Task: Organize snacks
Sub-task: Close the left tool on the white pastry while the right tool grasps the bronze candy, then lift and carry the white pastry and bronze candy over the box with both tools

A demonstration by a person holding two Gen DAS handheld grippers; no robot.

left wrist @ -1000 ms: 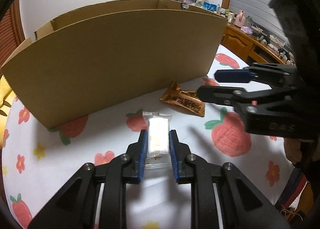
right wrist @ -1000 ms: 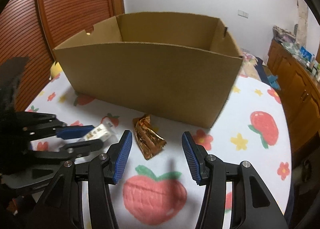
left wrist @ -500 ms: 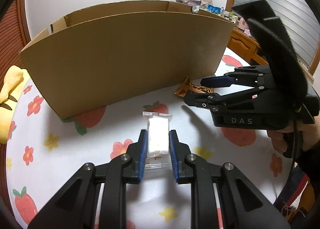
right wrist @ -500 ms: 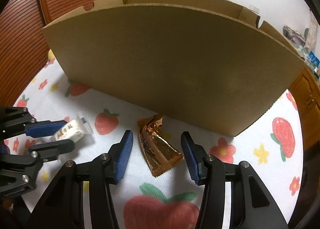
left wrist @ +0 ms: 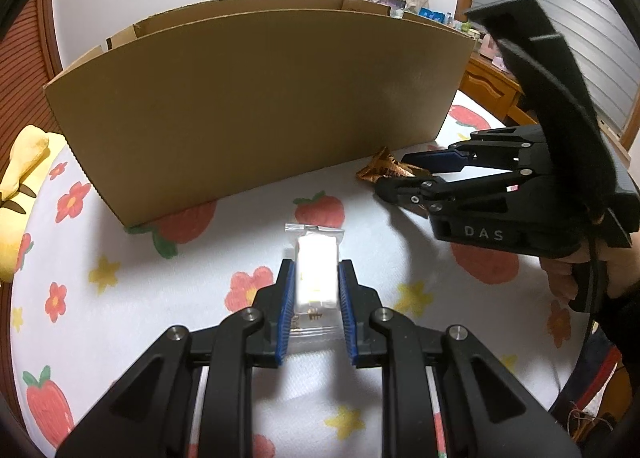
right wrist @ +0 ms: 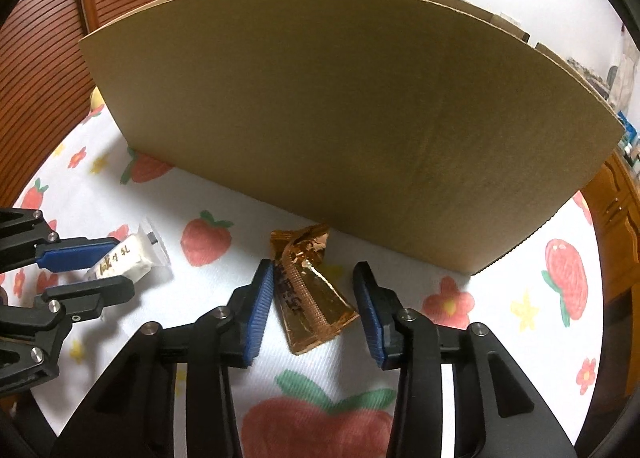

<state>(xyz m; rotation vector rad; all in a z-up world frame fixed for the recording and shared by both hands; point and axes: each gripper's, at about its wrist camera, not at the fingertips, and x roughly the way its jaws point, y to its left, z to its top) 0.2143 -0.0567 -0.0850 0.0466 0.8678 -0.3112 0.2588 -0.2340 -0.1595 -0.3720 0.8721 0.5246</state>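
Cardboard fills most of the left wrist view: the box [left wrist: 256, 106] runs across the top half with its near wall facing the camera and its open top just peeking over the upper edge. Bottom centre, the left gripper [left wrist: 316, 290] has its blue pads pinched onto the white snack [left wrist: 316, 278], so that one's grabbed and, I'd guess, ready to go up and over the wall. Can't tell if it's off the cloth [left wrist: 120, 318] yet. At right, the right gripper [left wrist: 408, 174] is nosing at the gold snack [left wrist: 380, 170] near the box's lower right corner.

Right wrist view next. The gold snack [right wrist: 308, 290] lies lower centre, tilted, between the spread pads of the right gripper [right wrist: 312, 294], which are wide open; the left pad looks almost touching it, the right one clear. Its top end sits close to the foot of the box [right wrist: 340, 118]. Next move is probably just closing (foil is slippery, so squeeze mid-body).

Room: the wall is tall and close in front, so both need a real lift first. The left gripper [right wrist: 92, 270] with the white snack [right wrist: 128, 262] sits at left, apart from the right one, so no tangle for now.
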